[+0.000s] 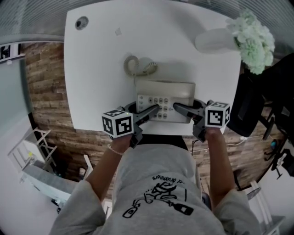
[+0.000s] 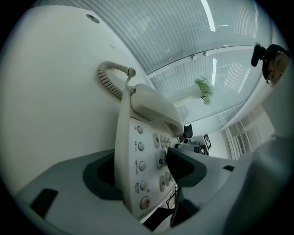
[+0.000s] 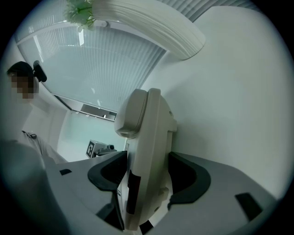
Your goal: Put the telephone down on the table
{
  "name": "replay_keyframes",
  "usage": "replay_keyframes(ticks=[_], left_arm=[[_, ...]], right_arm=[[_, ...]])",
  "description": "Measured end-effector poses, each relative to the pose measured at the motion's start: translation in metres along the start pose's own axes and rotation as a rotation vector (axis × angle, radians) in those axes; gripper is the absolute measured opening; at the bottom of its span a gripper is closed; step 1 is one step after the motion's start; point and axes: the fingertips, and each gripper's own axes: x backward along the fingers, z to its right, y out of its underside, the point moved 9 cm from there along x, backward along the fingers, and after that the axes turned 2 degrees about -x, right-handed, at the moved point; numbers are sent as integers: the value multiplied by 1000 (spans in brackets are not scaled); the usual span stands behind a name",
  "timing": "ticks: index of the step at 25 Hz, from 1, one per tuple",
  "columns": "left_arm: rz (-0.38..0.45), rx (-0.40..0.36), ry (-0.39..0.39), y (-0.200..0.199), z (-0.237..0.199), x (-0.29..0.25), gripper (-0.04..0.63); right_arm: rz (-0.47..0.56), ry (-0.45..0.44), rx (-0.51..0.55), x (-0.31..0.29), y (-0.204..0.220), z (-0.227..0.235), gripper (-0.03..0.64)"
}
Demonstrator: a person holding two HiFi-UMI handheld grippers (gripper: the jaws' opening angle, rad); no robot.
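Bright, soft light is coming from the ceiling strips (image 2: 209, 13) (they are glaring a little). The white table (image 1: 101, 69) is shining, and the telephone (image 1: 165, 88) is casting a pale shadow. Edges are bending and going dark in both gripper views.

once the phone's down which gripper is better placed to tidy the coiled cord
Left, probably. Both grippers straddle the telephone, but the coiled cord lies on the table beyond its left end, on the left gripper's side; the right gripper would have to cross over it.
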Motion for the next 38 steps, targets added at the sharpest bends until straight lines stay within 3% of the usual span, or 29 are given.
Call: replay_keyframes(ticks=[18, 38], left_arm=[[1, -147, -183, -3, 13, 4, 327], [-52, -119, -250, -2, 15, 4, 341]], right_arm=[[0, 19, 11, 0, 2, 1, 295], [9, 78, 42, 1, 5, -3, 296]])
